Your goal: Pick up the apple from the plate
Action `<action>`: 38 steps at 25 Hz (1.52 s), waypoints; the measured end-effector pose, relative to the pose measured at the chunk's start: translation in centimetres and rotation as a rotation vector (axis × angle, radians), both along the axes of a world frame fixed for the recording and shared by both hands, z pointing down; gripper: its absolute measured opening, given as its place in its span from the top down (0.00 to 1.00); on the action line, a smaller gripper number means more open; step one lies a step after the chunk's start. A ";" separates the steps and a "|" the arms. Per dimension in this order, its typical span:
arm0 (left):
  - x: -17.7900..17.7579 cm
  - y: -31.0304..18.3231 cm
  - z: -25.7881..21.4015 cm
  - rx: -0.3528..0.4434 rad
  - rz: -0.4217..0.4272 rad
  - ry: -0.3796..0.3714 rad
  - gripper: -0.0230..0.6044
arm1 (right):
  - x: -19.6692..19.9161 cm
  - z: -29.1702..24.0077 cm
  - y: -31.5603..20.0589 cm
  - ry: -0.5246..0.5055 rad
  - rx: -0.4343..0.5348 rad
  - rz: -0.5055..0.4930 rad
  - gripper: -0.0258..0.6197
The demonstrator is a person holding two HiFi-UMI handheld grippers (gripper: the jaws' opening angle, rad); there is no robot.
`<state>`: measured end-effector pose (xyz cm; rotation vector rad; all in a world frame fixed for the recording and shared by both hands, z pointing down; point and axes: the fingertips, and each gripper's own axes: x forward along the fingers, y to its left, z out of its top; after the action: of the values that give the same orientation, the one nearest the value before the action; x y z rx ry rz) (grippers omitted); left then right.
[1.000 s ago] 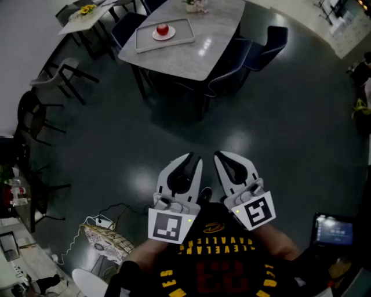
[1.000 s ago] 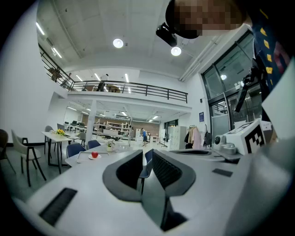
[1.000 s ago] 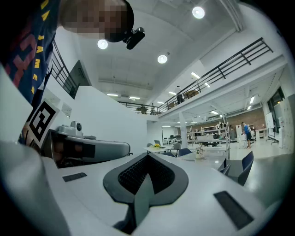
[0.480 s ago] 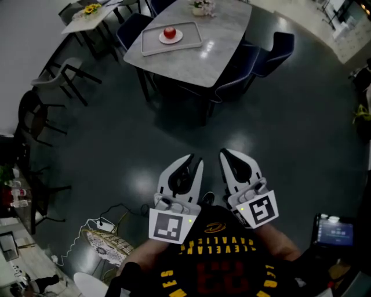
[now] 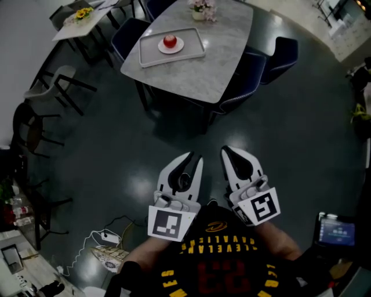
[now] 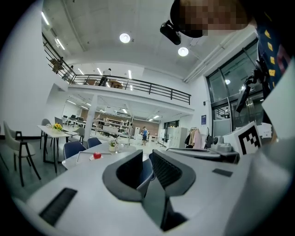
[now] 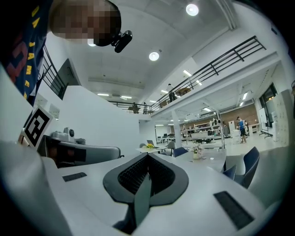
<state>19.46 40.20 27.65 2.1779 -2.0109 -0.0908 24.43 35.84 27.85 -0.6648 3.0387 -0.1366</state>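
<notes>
The red apple [image 5: 170,41] sits on a small white plate [image 5: 177,47] inside a pale tray [image 5: 197,49] on the grey table [image 5: 197,75], far ahead across the floor. In the left gripper view the apple [image 6: 97,156] shows as a small red spot on that table. My left gripper [image 5: 195,156] is held close to my body, its jaws a narrow gap apart with nothing between them. Beside it, my right gripper [image 5: 225,151] is shut and empty. In their own views the left gripper [image 6: 145,156] points toward the table and the right gripper [image 7: 147,156] points past it.
Blue chairs [image 5: 275,55] stand around the table, and a flower vase [image 5: 200,8] stands at its far end. A second table with yellow flowers [image 5: 81,14] and dark chairs [image 5: 40,125] are at the left. Cables and a patterned object [image 5: 110,252] lie on the dark floor near my feet.
The table with the apple has shifted lower and to the right in the head view, a little nearer. Both grippers keep their place and their jaw state.
</notes>
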 end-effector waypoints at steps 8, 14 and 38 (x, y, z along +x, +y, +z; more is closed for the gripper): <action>-6.2 -2.5 -1.5 0.050 -0.003 0.029 0.86 | -4.7 -0.8 -3.4 0.035 0.009 0.057 0.95; -9.6 -4.2 -0.8 0.049 -0.020 0.038 0.86 | -7.8 0.2 -5.4 0.050 0.003 0.059 0.95; -16.4 -13.3 0.0 0.006 -0.252 0.021 0.86 | -16.4 1.2 -16.0 0.023 -0.053 -0.159 0.95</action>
<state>3.03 26.92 27.70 1.9069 -2.2656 -0.1519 7.98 19.87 29.02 -0.4301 3.1175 -0.2152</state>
